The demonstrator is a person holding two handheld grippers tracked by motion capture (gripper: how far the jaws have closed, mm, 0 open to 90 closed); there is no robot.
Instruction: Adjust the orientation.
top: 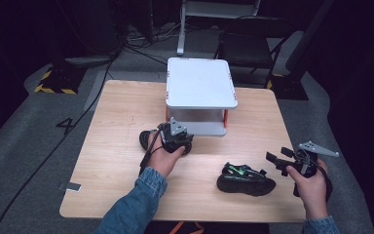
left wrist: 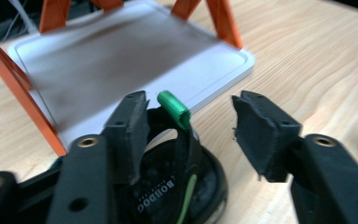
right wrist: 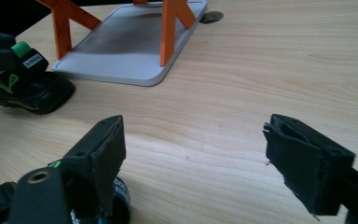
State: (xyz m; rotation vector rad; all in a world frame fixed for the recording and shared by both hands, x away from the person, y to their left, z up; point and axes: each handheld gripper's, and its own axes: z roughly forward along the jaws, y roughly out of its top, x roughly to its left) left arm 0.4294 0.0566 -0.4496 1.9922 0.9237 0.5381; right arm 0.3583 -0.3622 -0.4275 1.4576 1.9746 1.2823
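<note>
A black shoe with green trim (top: 145, 140) lies on the wooden table (top: 117, 112), just in front of the white two-tier shelf with orange legs (top: 200, 82). My left gripper (top: 175, 139) hangs over this shoe (left wrist: 168, 186). Its jaws are apart, and the green heel loop (left wrist: 175, 108) rises between them, close to the left jaw and well short of the right one. A second black shoe (top: 246, 180) lies near the front edge. My right gripper (top: 278, 157) is to its right, open (right wrist: 193, 140), with bare table between its jaws.
The shelf's lower tray (left wrist: 121, 60) lies directly beyond the left gripper. Behind the table are a dark folding chair (top: 251, 46), cables on the floor (top: 141, 48) and a yellow-black striped base (top: 53, 83). The right gripper is near the table's right edge.
</note>
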